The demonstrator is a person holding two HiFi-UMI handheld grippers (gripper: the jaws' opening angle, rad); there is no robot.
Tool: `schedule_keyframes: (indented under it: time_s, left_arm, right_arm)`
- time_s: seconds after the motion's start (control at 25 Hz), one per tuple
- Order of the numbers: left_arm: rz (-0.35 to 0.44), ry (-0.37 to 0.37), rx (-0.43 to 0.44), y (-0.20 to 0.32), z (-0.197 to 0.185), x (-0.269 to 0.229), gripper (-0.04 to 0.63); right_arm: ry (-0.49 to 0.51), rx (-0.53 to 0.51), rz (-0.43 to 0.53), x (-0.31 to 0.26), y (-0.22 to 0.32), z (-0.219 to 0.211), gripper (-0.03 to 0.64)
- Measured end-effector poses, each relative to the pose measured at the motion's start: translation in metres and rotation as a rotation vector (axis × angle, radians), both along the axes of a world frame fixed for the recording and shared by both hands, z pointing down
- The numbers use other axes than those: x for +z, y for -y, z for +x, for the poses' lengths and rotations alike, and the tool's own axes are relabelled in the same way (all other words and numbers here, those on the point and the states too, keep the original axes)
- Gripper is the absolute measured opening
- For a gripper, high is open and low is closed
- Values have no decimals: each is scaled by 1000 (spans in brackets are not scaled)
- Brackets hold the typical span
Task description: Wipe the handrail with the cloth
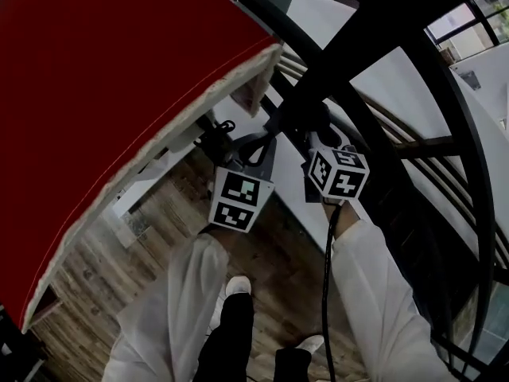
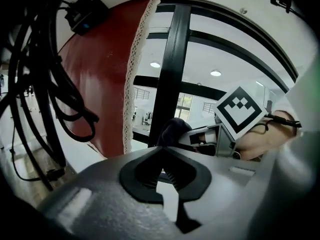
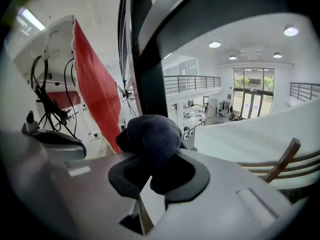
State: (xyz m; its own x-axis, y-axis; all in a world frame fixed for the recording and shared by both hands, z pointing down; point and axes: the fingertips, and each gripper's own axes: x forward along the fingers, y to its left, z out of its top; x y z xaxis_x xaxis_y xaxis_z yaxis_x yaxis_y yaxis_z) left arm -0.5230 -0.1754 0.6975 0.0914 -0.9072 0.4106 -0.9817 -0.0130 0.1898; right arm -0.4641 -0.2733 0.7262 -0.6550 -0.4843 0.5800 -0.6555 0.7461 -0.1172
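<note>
Two grippers were up at the black handrail. The right gripper pinched the dark cloth, bunched against the rail (right beside the red panel). The left gripper had its jaws pressed together on nothing, just beside the cloth.

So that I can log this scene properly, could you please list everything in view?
handrail: one, black, running diagonally above the tongs
cloth: one, dark blue, bunched in the right tongs by the rail
panel: one, red with a white lace edge, upper left
floor: wooden planks, far below
cable: one, black, along the right sleeve
left tongs: grey, jaws together, empty
right tongs: grey, shut on the cloth
sleeves: two, white
shoes: two, white, at the bottom
</note>
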Motion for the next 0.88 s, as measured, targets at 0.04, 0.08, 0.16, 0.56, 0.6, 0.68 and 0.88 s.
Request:
schedule_keyframes:
  time_s: [0.04,0.08,0.16,0.56,0.6,0.68,0.88]
  left_arm:
    - [-4,7,3,2,2,-3,0]
    - [-7,13,4,4,4,-6,0]
    - [-11,21,2,7,6,-11,0]
    - [2,15,30,8,23,-7,0]
    - [2,12,30,8,25,-8,0]
    - [0,9,29,9,30,-9,0]
    - [-8,-8,64,8,49,-4,0]
  right_arm:
    - [3,9,-8,-2,3,2,74]
    - [3,14,-13,-3,5,5,74]
    - [-9,19,-21,-4,8,9,74]
    - [-55,108,-89,18,-3,43,74]
    - [-53,111,-90,16,-3,47,74]
    - [-53,113,-90,15,-5,54,74]
    - [-56,142,-101,19,-13,78,74]
